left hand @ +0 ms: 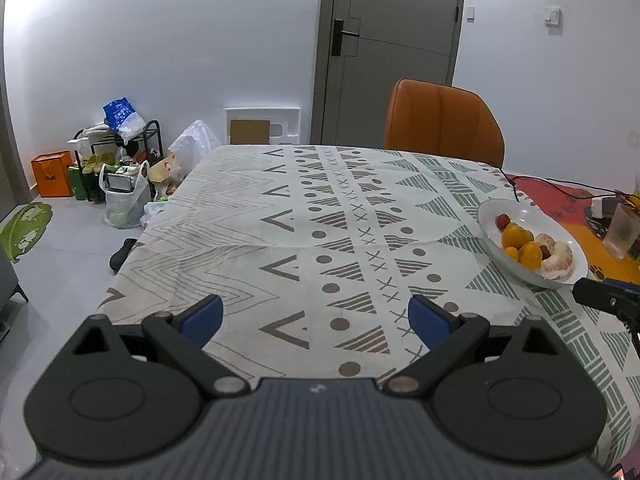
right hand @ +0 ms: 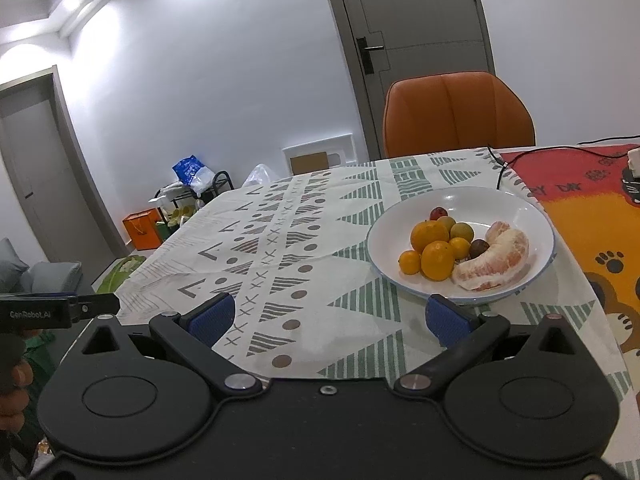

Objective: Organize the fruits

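A white plate (right hand: 520, 208) on the patterned tablecloth holds several oranges (right hand: 430, 235), small greenish and dark red fruits (right hand: 462, 231) and a peeled pomelo segment (right hand: 496, 260). My right gripper (right hand: 330, 318) is open and empty, just in front of and left of the plate. My left gripper (left hand: 316, 316) is open and empty over the bare cloth, well left of the plate (left hand: 496, 210), which lies at the right of the left wrist view with the oranges (left hand: 514, 236) and pomelo (left hand: 558, 256) in it.
An orange chair (right hand: 458, 114) stands at the table's far side. A red and orange mat (right hand: 592, 216) with a black cable (right hand: 500, 168) lies right of the plate. A plastic cup (left hand: 622, 230) stands at the far right. Bags and a rack (left hand: 120, 152) sit on the floor at the left.
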`<move>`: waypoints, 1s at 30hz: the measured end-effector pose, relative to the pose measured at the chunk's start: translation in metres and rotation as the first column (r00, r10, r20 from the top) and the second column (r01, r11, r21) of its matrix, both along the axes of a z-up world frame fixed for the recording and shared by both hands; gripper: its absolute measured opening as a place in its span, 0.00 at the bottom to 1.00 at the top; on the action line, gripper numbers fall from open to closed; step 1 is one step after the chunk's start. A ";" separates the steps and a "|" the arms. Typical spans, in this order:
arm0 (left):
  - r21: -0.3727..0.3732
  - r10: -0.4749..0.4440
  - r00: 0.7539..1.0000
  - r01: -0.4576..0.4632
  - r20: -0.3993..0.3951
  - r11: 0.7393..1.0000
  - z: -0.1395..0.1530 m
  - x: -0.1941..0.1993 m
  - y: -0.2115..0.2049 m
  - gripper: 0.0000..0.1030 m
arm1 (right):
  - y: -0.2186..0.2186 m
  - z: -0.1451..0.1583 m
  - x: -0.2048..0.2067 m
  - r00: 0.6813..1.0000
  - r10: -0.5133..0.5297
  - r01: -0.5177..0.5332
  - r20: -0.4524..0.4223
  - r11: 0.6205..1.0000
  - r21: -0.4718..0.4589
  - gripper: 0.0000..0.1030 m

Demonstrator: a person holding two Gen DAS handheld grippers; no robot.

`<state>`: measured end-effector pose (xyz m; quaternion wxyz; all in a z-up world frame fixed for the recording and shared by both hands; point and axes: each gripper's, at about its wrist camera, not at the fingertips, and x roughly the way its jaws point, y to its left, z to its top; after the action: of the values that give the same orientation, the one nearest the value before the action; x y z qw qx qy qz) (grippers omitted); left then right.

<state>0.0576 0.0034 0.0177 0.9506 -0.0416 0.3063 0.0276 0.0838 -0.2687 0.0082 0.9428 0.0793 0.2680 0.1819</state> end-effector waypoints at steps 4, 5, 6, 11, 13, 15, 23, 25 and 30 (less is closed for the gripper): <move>0.001 -0.001 1.000 0.001 0.001 1.000 0.000 0.000 -0.001 0.95 | -0.001 0.000 0.000 1.000 0.001 -0.001 0.003 1.000 -0.001 1.00; 0.000 -0.001 1.000 0.001 0.000 1.000 0.000 0.000 -0.001 0.95 | -0.001 0.000 0.000 1.000 0.000 0.000 0.004 1.000 -0.001 1.00; 0.000 -0.002 1.000 0.002 -0.001 1.000 0.000 0.000 -0.001 0.95 | -0.001 0.000 0.000 1.000 -0.001 0.001 0.006 1.000 -0.001 1.00; -0.002 -0.005 1.000 0.005 0.000 1.000 0.001 0.000 -0.001 0.95 | -0.002 0.000 0.001 1.000 -0.003 0.003 0.006 1.000 -0.003 1.00; -0.003 -0.008 1.000 0.008 -0.002 1.000 0.000 0.001 -0.002 0.95 | -0.002 -0.001 0.002 1.000 -0.005 0.005 0.003 1.000 -0.008 1.00; -0.005 -0.008 1.000 0.008 -0.004 1.000 -0.001 0.002 -0.002 0.95 | -0.002 -0.002 0.002 1.000 -0.008 0.008 0.001 1.000 -0.009 1.00; -0.018 -0.034 0.999 0.034 -0.006 0.999 -0.004 0.008 -0.004 0.95 | -0.005 -0.004 0.002 0.999 -0.035 0.035 -0.007 0.999 -0.018 1.00; -0.015 -0.042 0.999 0.042 -0.011 0.999 -0.004 0.011 -0.006 0.95 | -0.007 -0.006 0.002 0.999 -0.045 0.045 -0.014 0.999 -0.017 1.00; -0.009 -0.051 0.998 0.051 -0.022 0.999 -0.007 0.015 -0.011 0.95 | -0.012 -0.012 0.006 0.998 -0.054 0.054 -0.029 0.998 -0.015 1.00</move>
<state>0.0725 -0.0072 0.0110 0.9474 -0.0377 0.3179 0.0026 0.0893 -0.2805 -0.0036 0.9438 0.0826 0.2808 0.1532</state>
